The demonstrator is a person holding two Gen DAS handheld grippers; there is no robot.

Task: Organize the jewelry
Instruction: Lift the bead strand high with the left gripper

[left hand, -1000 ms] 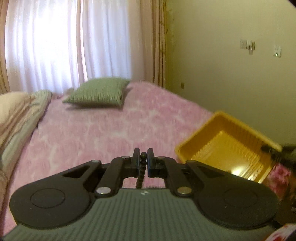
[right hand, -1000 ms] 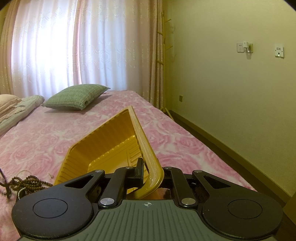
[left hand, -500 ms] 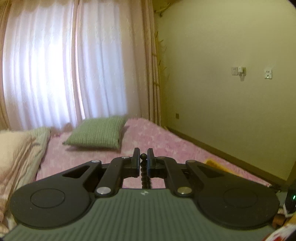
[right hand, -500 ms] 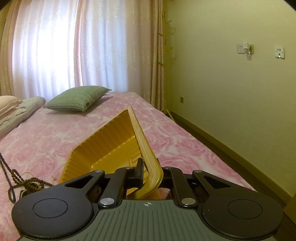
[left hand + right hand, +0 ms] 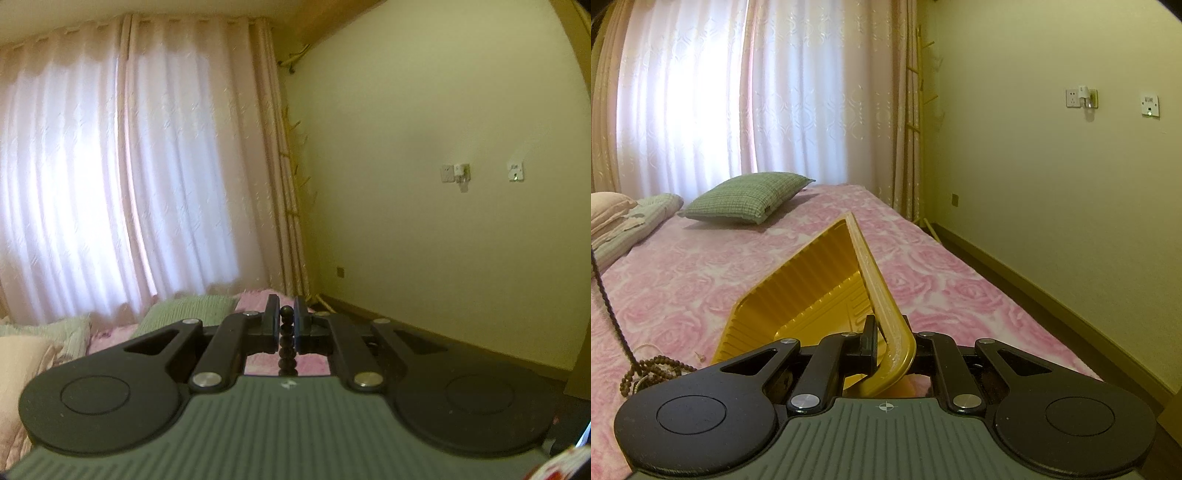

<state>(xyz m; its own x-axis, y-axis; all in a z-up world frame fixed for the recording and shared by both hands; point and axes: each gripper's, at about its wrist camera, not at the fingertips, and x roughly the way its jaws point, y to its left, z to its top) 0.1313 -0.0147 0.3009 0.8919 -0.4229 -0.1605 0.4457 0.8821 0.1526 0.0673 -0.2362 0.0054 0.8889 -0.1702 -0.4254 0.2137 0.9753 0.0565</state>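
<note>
1. Our left gripper is clamped on a strand of dark round beads. The top bead pokes up between the 2 fingers and the rest of the beaded strand drops straight down out of the left wrist view.
2. That left view looks mostly at the white curtains and the pale wall. Only a strip of pink bedspread and a bit of the green pillow show past the fingers.
3. Our right gripper is pinched tight on the rim of the yellow tray. It has the near corner, so the tray sits tilted with its far corner sticking up over the bed.
4. In the right wrist view, the dark strand runs taut up and out of the frame at the left edge. Its lower end meets a heap of brown beads on the bedspread, just left of the tray and not touching it.
5. There's something pale and stringy mixed into that heap, but it's too small for us to tell what it is.
6. Nothing in the tray that we can see. The ribbed floor looks bare where it shows.
</note>
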